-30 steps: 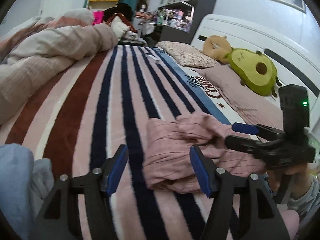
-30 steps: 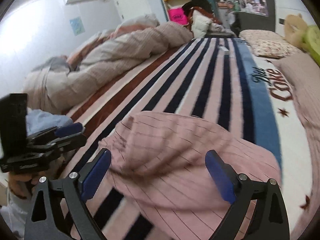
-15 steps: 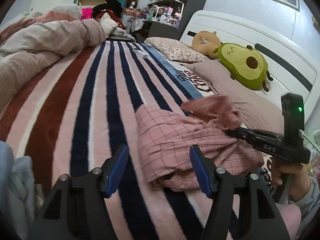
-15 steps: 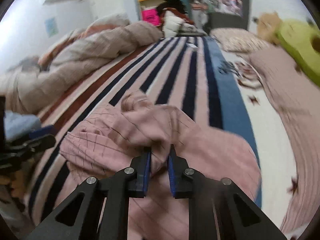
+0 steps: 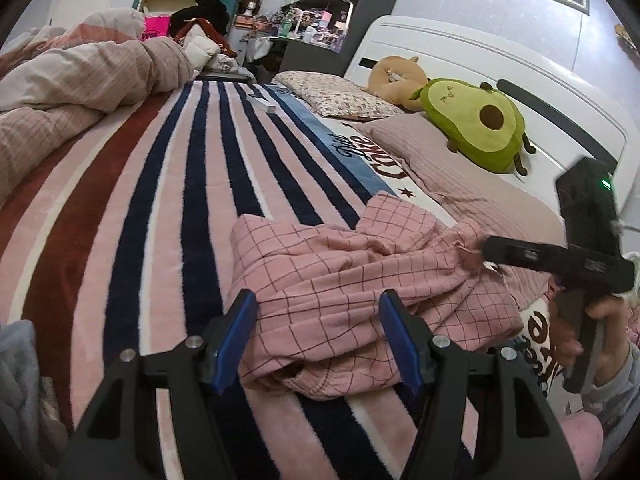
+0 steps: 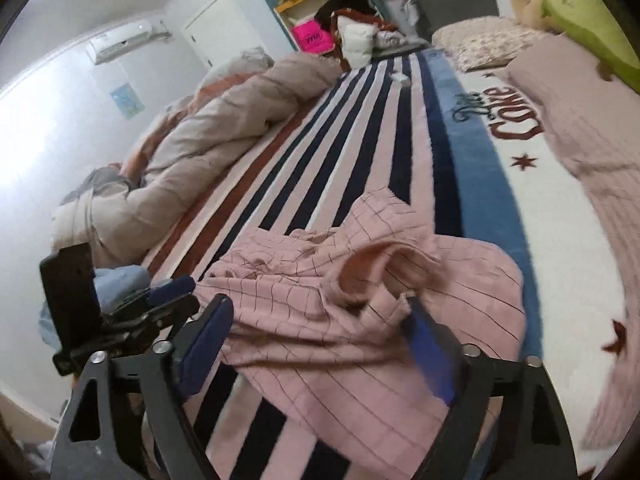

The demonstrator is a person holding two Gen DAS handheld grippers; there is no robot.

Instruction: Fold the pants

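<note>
Pink checked pants (image 5: 340, 272) lie crumpled on the striped blanket (image 5: 160, 200). My left gripper (image 5: 318, 336) stands open low over their near edge, one blue pad at the cloth's left border, neither pad pressing. In the right wrist view the pants (image 6: 360, 280) bunch into a raised fold between the fingers of my right gripper (image 6: 316, 316). Its jaws are opening, wide apart and blurred, and nothing is pinched. From the left wrist view the right gripper (image 5: 492, 252) shows side-on at the pants' right end, held by a hand (image 5: 576, 328). The left gripper (image 6: 176, 296) appears at the pants' left.
A rumpled beige duvet (image 5: 80, 80) runs along the bed's far left. Pillows (image 5: 340, 96) and an avocado plush (image 5: 476, 128) lie by the white headboard (image 5: 520, 64). A light blue cloth (image 6: 116, 280) sits at the near left edge.
Half a second ago my right gripper was shut on a fold of the pants; now it has let go and opened. The pants lie more spread out. My left gripper moved nearer their edge.
</note>
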